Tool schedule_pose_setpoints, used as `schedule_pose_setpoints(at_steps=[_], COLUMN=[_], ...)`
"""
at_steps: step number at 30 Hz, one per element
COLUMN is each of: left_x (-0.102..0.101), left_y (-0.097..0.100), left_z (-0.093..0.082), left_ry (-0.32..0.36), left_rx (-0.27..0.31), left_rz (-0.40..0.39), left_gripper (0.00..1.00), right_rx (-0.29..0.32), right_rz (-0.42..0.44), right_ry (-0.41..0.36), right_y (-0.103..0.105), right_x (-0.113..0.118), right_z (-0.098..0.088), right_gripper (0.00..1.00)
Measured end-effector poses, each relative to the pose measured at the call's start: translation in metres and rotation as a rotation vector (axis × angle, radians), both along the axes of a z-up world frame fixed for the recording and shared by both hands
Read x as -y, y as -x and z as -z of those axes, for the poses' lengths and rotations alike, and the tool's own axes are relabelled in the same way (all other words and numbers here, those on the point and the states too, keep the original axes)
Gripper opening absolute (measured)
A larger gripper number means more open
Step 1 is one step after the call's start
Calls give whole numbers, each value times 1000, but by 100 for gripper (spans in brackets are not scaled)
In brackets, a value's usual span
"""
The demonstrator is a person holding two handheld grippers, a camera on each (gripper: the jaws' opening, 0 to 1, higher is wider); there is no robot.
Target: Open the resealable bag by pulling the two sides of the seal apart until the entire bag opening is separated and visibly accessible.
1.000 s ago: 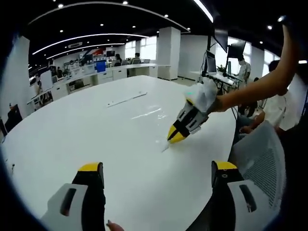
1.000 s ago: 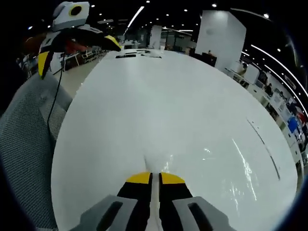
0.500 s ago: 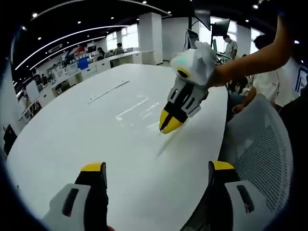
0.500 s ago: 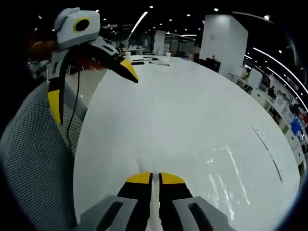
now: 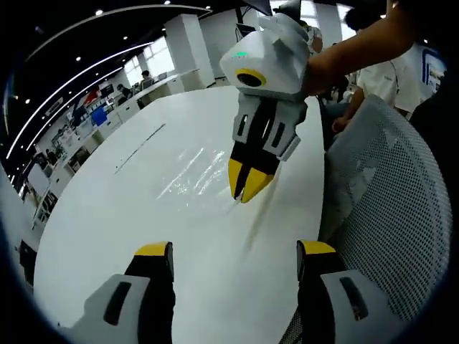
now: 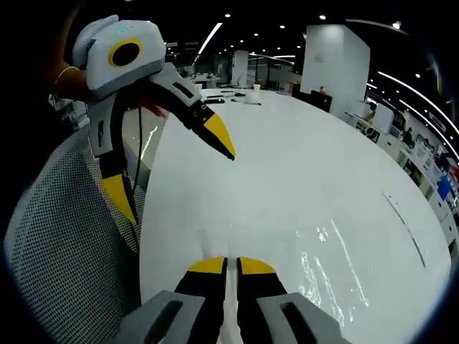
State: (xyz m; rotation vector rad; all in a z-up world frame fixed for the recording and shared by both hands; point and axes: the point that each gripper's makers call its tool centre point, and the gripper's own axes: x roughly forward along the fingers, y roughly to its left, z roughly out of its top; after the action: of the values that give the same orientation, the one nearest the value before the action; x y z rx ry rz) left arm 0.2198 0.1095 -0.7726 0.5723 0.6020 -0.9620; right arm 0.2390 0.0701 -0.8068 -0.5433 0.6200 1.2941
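Resealable bag [image 5: 195,170] of clear plastic lies flat on a large white oval table [image 5: 107,215], and it is hard to make out except as streaks of glare on the tabletop. In the left gripper view the glare sits just above centre, toward 11 o'clock from the tip of the right gripper [image 5: 247,190]. That gripper reaches down from 1 o'clock, held by a person's bare arm [image 5: 358,46], with its yellow-tipped jaws pressed together at the bag's near edge, right at the table surface. In the right gripper view the right gripper [image 6: 231,265] rises from 6 o'clock with its jaws closed on a thin pale sliver of plastic, and the bag's glare [image 6: 326,258] spreads toward 3 o'clock from the tips. The left gripper [image 5: 233,251] has its jaws spread wide apart, holding nothing, above bare table short of the bag. Seen from the right gripper view, the left gripper [image 6: 172,175] hangs at 10 o'clock, one yellow tip over the table and the other beside a grey mesh chair back [image 6: 64,258]. A thin dark strip [image 5: 140,140] lies on the table well beyond the bag, toward 10 o'clock.
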Motion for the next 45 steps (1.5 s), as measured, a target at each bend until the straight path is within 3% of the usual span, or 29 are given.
schedule_pose_setpoints(at_steps=[6, 11, 16, 18, 22, 31, 36, 45], left_x=[10, 18, 26, 29, 33, 36, 37, 41], left_y=[2, 7, 18, 25, 36, 52, 60, 68], left_z=[-5, -1, 2, 3, 6, 19, 22, 25], left_ry=[-31, -34, -52, -91, -128, -174, -218, -224], left_rx=[38, 35, 36, 53, 72, 54, 74, 70], left_rz=[67, 118, 208, 281, 348, 430, 500, 580], left_gripper=[54, 49, 41, 39, 32, 21, 11, 0], right_rx=[-20, -42, -65, -72, -80, -91, -112, -135], right_rz=[3, 13, -9, -25, -46, -70, -77, -86], right_ry=[-31, -53, -59, -54, -41, -26, -18, -8], right_y=[17, 31, 48, 55, 65, 76, 83, 91], right_x=[-4, -5, -8, -9, -10, -12, -12, -13], right_z=[-7, -12, -13, -13, -12, -12, -11, -9], right_gripper=[0, 0, 0, 0, 0, 0, 1, 0])
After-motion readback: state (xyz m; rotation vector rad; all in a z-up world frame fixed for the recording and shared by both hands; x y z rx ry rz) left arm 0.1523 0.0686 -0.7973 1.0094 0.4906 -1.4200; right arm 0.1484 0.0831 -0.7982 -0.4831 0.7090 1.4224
